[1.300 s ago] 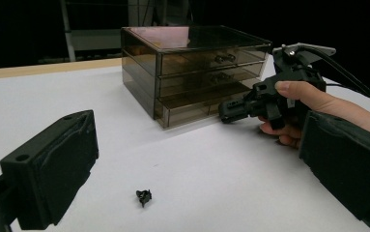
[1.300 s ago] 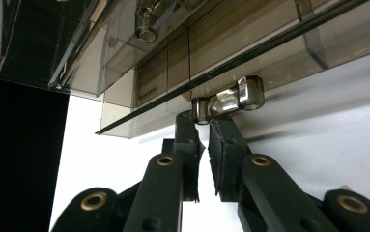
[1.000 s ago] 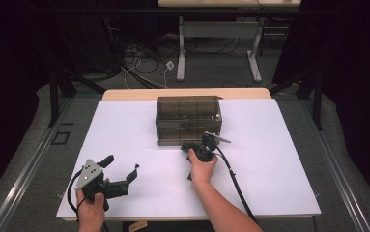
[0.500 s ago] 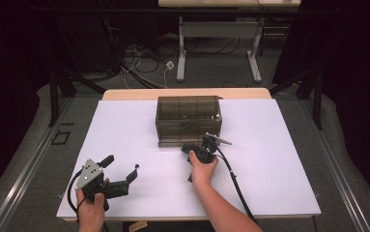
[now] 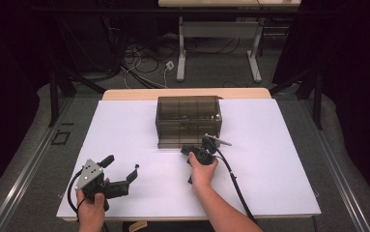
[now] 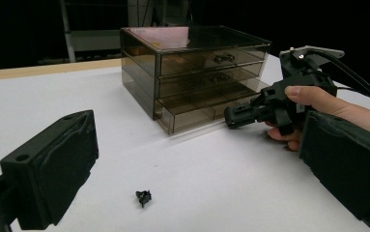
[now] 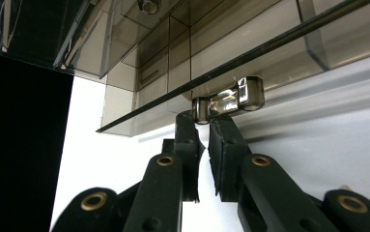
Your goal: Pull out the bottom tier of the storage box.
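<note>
High view. A smoked-plastic drawer cabinet (image 5: 188, 121) is stood at the middle of the white table (image 5: 279, 159), front toward the person. The right gripper (image 5: 195, 151) is held level against the foot of the cabinet front, its jaws pointed at the lowest drawer; the placing suits a pull on that drawer. The left gripper (image 5: 133, 174) is held well apart from the cabinet, near the table's front edge, its jaws spread and nothing between them; it is judged to be parked while the other works. A trailing cable (image 5: 233, 180) is run back along the right forearm.

Left gripper view. The two black jaws are seen wide apart at either side of the frame, empty. Between them, on the table, a small black clip-like part (image 6: 143, 197) is lain, touched by neither jaw. Beyond the jaws the three-drawer cabinet (image 6: 192, 72) is shown, the bottom drawer (image 6: 206, 106) drawn slightly forward of the others. The right gripper (image 6: 240, 115) is held by a hand (image 6: 318, 104) with its tip at that drawer's front.

Right gripper view. The jaws are brought nearly together, clamped on the clear handle (image 7: 228, 102) of the bottom drawer (image 7: 269, 53), just above the fingertips (image 7: 187, 126). The grip is taken on the handle so that the drawer can be drawn out; the table is seen beneath the jaws.
</note>
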The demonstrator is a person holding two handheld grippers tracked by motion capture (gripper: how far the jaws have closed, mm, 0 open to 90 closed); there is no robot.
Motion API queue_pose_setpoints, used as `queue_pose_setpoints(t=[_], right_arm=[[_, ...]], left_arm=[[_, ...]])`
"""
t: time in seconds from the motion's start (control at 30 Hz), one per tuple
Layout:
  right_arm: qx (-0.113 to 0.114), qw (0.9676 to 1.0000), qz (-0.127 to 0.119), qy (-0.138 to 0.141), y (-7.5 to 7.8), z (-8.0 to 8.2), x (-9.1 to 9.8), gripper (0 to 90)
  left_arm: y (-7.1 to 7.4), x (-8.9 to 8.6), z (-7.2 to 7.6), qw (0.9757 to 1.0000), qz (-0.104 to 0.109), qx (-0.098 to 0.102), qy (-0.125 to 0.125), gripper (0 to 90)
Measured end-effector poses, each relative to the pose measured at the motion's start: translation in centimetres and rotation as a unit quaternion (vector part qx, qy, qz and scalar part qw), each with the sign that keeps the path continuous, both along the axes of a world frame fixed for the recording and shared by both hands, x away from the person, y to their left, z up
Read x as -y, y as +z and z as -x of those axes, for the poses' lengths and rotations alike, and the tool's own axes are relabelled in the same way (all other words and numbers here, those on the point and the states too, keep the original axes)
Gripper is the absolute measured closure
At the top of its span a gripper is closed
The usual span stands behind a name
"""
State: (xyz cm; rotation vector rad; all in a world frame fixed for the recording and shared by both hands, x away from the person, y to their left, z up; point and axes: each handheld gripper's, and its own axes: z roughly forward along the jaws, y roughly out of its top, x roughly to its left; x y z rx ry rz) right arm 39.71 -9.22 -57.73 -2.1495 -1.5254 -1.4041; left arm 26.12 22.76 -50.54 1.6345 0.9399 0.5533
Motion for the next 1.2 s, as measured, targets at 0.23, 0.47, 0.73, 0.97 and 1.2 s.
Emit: queue_pose_setpoints(t=[0.23, 0.47, 0.73, 0.97, 1.2], right_arm=[[-0.005, 1.0, 0.0, 0.006, 0.02, 0.13, 0.13, 83.3], [-0.011, 0.9999, 0.004, 0.002, 0.02, 0.1, 0.05, 83.3], [-0.008, 0.9999, 0.012, 0.004, -0.12, -0.01, 0.16, 83.3], [-0.011, 0.9999, 0.008, 0.006, -0.12, -0.02, 0.22, 82.7], [-0.014, 0.9999, 0.004, 0.008, -0.08, -0.01, 0.17, 79.7]], left_arm=[[0.0, -0.04, -0.01, 1.0, 0.0, 0.0, 0.001, 0.6], [0.01, -0.03, 0.01, 1.0, 0.0, 0.0, 0.0, 0.5], [-0.01, -0.02, -0.02, 1.0, -0.002, 0.0, 0.0, 0.5], [-0.01, 0.0, -0.03, 1.0, -0.002, 0.0, -0.001, 0.5], [-0.02, -0.02, -0.04, 1.0, -0.001, 0.0, 0.0, 0.5]])
